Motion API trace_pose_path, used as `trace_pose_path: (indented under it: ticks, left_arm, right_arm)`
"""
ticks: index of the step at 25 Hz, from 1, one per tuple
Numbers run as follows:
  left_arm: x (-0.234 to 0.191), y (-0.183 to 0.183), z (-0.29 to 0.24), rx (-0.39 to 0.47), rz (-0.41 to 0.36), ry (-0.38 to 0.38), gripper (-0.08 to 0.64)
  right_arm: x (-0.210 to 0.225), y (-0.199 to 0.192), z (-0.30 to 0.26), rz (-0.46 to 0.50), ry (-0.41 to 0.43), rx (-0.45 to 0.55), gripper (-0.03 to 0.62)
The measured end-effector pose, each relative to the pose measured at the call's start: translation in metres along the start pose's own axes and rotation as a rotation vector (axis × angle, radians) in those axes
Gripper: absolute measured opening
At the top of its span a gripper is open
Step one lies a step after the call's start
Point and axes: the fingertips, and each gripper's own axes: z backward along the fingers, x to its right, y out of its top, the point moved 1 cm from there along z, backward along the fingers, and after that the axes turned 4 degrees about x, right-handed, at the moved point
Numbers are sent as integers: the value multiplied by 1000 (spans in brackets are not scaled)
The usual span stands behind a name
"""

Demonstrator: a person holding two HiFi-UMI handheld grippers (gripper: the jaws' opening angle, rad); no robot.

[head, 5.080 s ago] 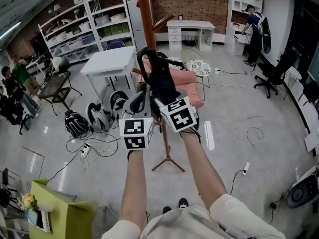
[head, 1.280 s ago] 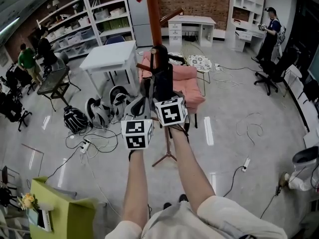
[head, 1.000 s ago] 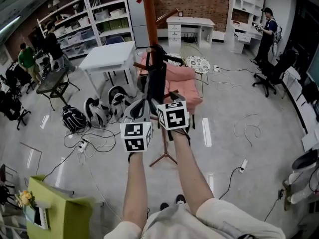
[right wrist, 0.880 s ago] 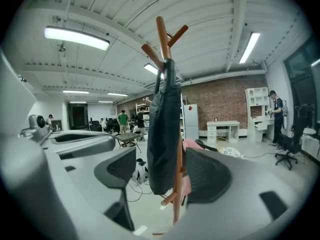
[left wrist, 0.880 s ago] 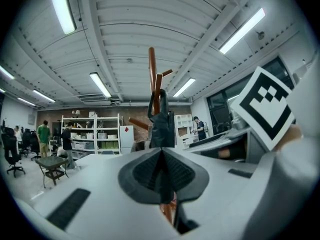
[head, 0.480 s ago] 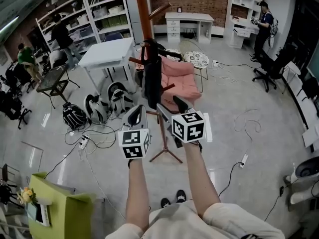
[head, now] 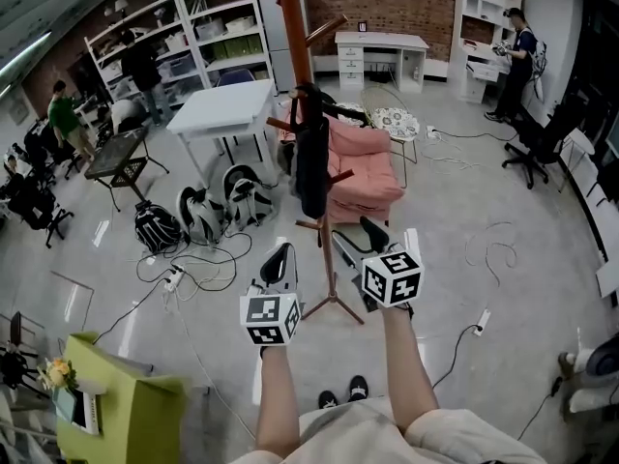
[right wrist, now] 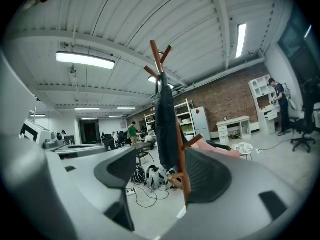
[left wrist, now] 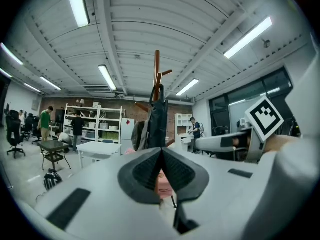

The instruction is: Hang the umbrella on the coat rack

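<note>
The left gripper [head: 282,253] is clenched, its jaws meeting at the tips with nothing between them. The right gripper [head: 356,237] is released: its jaws stand apart and empty. Both are held low in front of the person, side by side and well apart from the rack [head: 296,37], which rises just beyond them from a splayed foot on the floor [head: 455,191]. The umbrella [head: 310,162], dark and folded, hangs upright from a peg on the rack, close against the pole. In the right gripper view it shows through the gap between the jaws. A pink armchair [head: 368,162] sits just behind the rack, and backpacks [head: 208,211] lie on the floor to its left.
</note>
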Motion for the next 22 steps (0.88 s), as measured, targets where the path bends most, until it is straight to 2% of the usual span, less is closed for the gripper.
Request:
trace_pose_path:
  ticks: [5, 10, 12, 22]
  left_arm:
    - [0, -10, 16, -2, -12, 4, 8]
    - [-4, -12, 20, -12, -42, 12, 8]
    - [-5, -14, 20, -17, -42, 12, 8]
    - [5, -14, 18, -16, -33, 1, 8]
  right_arm:
    - [3, -12, 22, 31, 13, 17, 310]
    - [18, -21, 36, 17, -29, 14, 302]
    - [20, -20, 39, 12, -35, 31, 246]
    - [18, -9, 48, 2, -23, 74, 123]
